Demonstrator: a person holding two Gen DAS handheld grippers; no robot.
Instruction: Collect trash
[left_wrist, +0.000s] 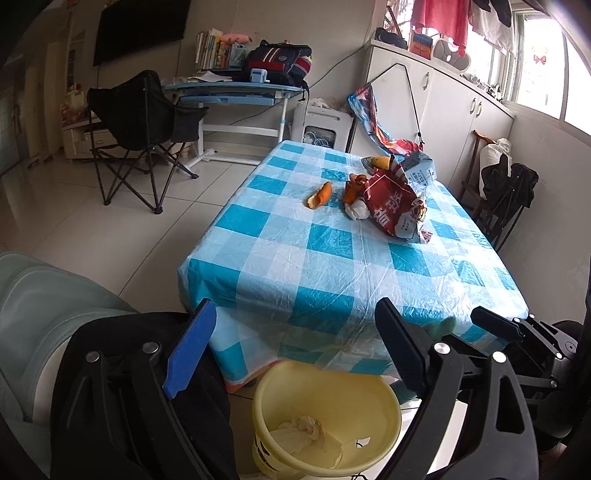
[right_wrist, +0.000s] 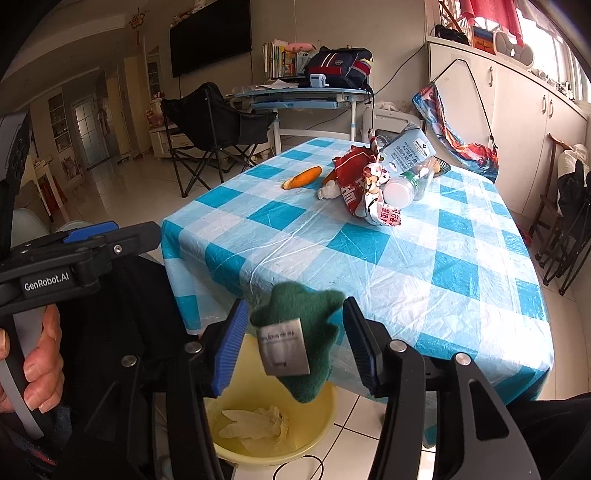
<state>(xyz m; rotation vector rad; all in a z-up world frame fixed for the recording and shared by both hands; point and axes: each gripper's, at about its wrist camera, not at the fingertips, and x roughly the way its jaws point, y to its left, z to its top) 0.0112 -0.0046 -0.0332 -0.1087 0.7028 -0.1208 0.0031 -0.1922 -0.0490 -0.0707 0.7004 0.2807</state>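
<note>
A yellow bucket (left_wrist: 369, 413) with crumpled tissue (left_wrist: 306, 432) in it stands on the floor at the table's near edge; it also shows in the right wrist view (right_wrist: 325, 410). My right gripper (right_wrist: 295, 339) is open above the bucket. A green plush piece with a white tag (right_wrist: 299, 332) is between its jaws, apparently falling free. My left gripper (left_wrist: 295, 343) is open and empty above the bucket. On the table lie an orange peel (left_wrist: 319, 195), a red snack bag (left_wrist: 391, 199), a milk carton (right_wrist: 406, 147) and a plastic bottle (right_wrist: 406, 186).
The table has a blue-and-white checked cloth (left_wrist: 332, 258). A black folding chair (left_wrist: 136, 125) and a blue desk (left_wrist: 236, 92) stand beyond it. White cabinets (left_wrist: 461, 103) line the right wall. A pale seat (left_wrist: 33, 306) is at my left.
</note>
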